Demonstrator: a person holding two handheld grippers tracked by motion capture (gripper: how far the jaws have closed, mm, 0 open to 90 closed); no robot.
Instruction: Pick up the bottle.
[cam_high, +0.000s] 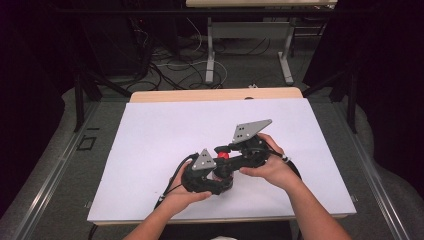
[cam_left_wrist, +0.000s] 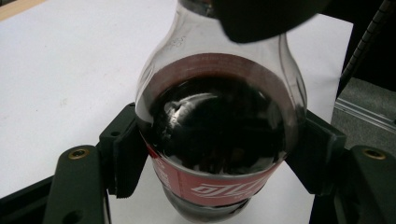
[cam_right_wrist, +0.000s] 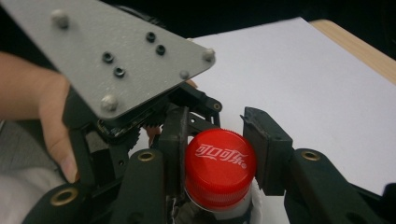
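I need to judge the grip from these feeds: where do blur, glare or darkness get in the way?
High view: dim surroundings, and the bottle is mostly hidden among both grippers. Left gripper view: reflections glare on the dark cola, and the dark shape at the top edge is blurred; the left gripper pads on the bottle read clearly. Right gripper view: the red cap is sharp between the right gripper jaws; the grey plate nearby looks soft.

Bottle: neck and cap cut off by the top edge in the left gripper view, partly behind a blurred black part; base cut off at the bottom edge. In the right gripper view, the body under the cap is hidden by the jaws and the bottom edge. In the high view the bottle is mostly covered by both grippers and hands; label unreadable there.
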